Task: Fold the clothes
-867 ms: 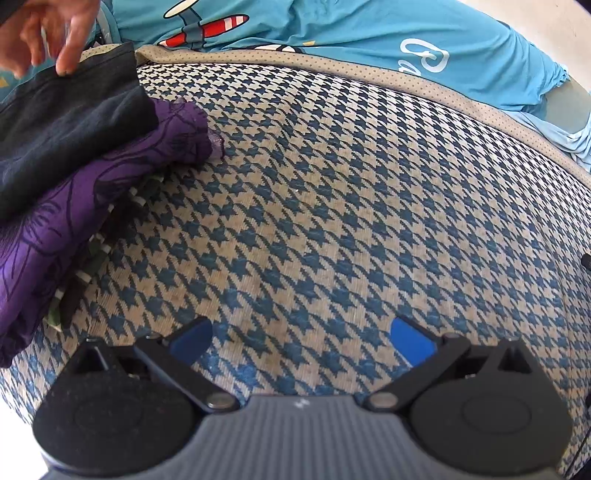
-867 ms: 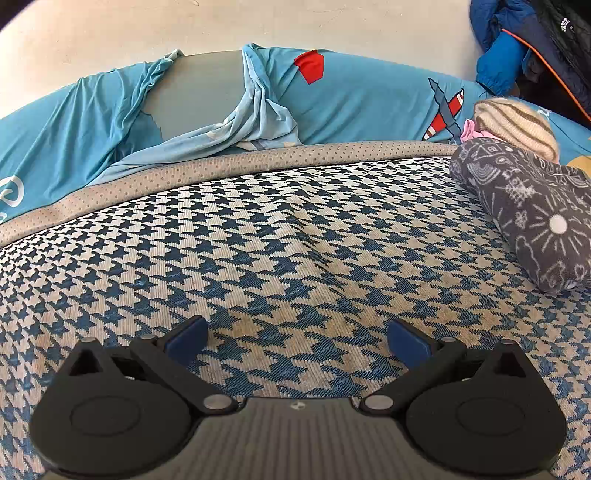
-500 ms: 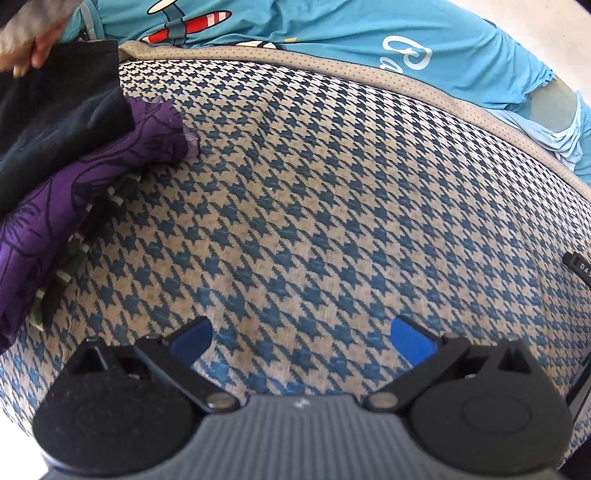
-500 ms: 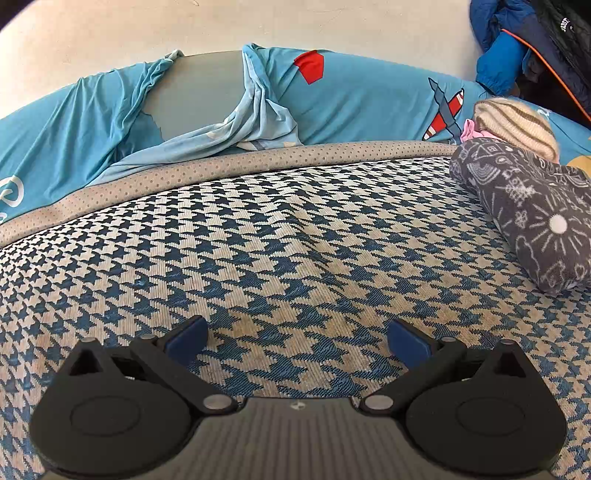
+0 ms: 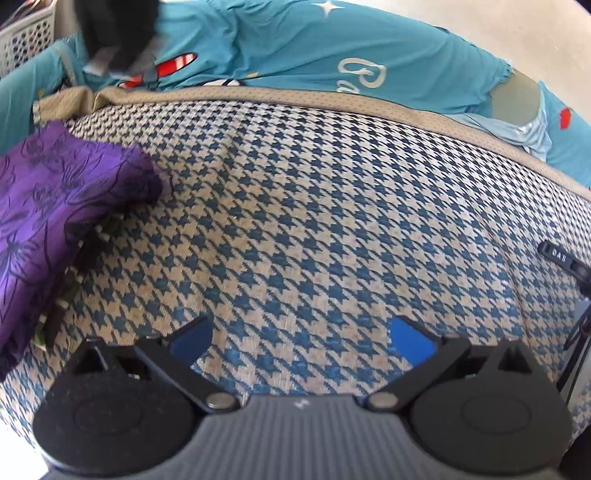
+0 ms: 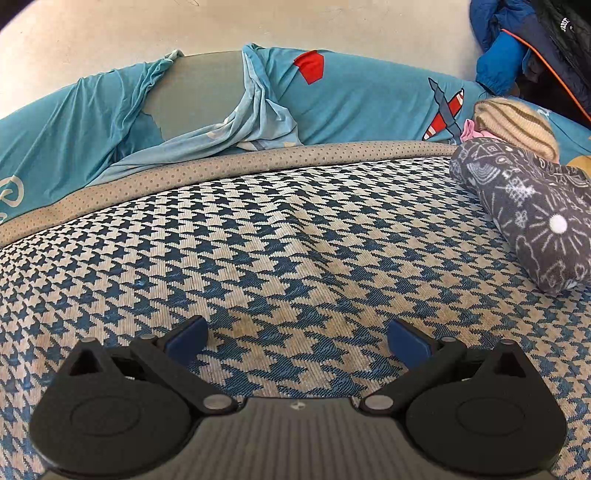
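Note:
A purple patterned garment [image 5: 55,206] lies folded at the left on the blue-and-beige houndstooth surface [image 5: 314,221]. A dark garment [image 5: 114,29] hangs blurred at the top left, above the surface. My left gripper [image 5: 301,338] is open and empty, low over the bare houndstooth. My right gripper [image 6: 297,339] is open and empty over the same surface [image 6: 277,240]. A grey patterned folded garment [image 6: 532,210] lies at the right, with a beige striped one [image 6: 517,125] behind it.
A teal printed sheet [image 5: 314,55] covers the back behind the surface, and also shows in the right wrist view [image 6: 351,103]. A white perforated basket [image 5: 26,37] stands at the top left. Blue and dark jackets [image 6: 517,48] hang at the top right. A black gripper part [image 5: 569,262] shows at the right edge.
The dark garment that lay on the purple one has been lifted off by a hand and now hangs at the top left. The left view has shifted. The right gripper has not moved.

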A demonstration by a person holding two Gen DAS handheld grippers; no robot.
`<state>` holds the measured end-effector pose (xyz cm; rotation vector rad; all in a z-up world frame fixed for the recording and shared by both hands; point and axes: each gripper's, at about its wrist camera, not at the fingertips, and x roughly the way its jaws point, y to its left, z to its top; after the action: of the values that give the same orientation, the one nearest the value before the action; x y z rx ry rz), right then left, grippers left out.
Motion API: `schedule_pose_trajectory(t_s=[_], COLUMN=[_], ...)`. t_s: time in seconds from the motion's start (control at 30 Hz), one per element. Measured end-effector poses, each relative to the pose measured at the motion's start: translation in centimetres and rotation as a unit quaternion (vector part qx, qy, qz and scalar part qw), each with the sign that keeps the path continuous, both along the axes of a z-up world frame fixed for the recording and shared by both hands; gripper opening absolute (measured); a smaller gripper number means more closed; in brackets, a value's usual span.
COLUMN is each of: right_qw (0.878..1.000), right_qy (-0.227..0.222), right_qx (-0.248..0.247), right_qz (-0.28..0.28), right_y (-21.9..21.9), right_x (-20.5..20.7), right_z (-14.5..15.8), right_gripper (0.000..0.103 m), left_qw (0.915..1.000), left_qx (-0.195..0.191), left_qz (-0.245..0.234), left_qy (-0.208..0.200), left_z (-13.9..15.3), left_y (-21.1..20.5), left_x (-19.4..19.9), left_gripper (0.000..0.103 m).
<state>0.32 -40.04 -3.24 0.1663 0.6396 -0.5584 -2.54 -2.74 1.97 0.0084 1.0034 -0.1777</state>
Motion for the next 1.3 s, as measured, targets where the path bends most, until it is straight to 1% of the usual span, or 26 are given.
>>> schedule_pose_trajectory(t_s=[0.13,0.3,0.4,0.6,0.73,0.83,1.13,1.3], right_qw=[1.0,1.0,1.0,1.0,1.0,1.0,1.0,1.0], right_qy=[0.0,0.0,0.0,0.0,0.0,0.0,0.001,0.0], right_qx=[0.0,0.0,0.0,0.0,0.0,0.0,0.0,0.0], right_qz=[0.0,0.0,0.0,0.0,0.0,0.0,0.0,0.0], right_y=[0.0,0.0,0.0,-0.1,-0.1,-0.1,-0.1,-0.1], right_x=[0.0,0.0,0.0,0.1,0.2,0.2,0.2,0.2], right_z=[0.0,0.0,0.0,0.0,-0.2,-0.1,-0.1,-0.1], right_gripper=[0.103,0.103,0.103,0.103,0.103,0.103,0.103,0.103], left_qw=[0.9997,0.9989,0.9979,0.9958,0.995,0.9946,0.9963,0.9963], left_qx=[0.012,0.012,0.024,0.029,0.026,0.037,0.043,0.048], left_qz=[-0.018,-0.038,-0.049,-0.076,-0.086,-0.085,-0.068,-0.067], left_qy=[-0.009,-0.024,-0.035,-0.042,-0.044,-0.047,-0.031,-0.024], left_z=[-0.1,0.4,0.5,0.6,0.8,0.6,-0.3,-0.6], left_y=[-1.2,-2.4,-3.4,-4.9,-5.0,-5.2,-5.1,-5.3], left_x=[-0.7,-1.7,-2.2,-2.8,-3.1,-3.1,-2.2,-2.0], left_gripper=[0.103,0.103,0.103,0.103,0.103,0.103,0.103,0.103])
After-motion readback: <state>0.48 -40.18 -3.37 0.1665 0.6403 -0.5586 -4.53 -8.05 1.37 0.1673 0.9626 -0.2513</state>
